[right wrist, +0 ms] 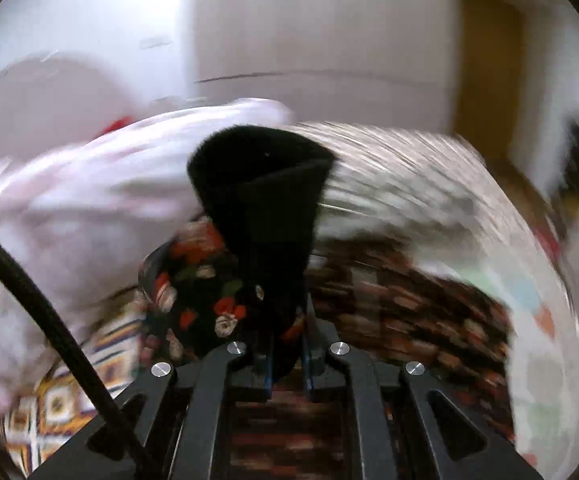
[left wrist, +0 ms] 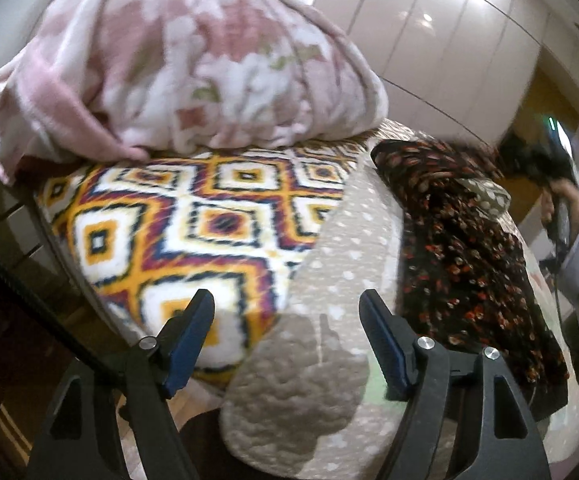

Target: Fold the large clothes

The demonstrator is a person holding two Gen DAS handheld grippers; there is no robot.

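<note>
A dark garment with small red and white flowers lies stretched along the right side of the bed. My left gripper is open and empty, above the beige dotted quilt, left of the garment. My right gripper is shut on the garment's black ribbed cuff or hem, which stands up out of the closed jaws, with flowered cloth bunched beside it. The right gripper also shows in the left wrist view, lifting the garment's far end. The right wrist view is blurred by motion.
A pink flowered blanket is heaped at the far end of the bed. A diamond-patterned orange, purple and white blanket covers the left part. White wardrobe doors stand behind. A black cable crosses the left side.
</note>
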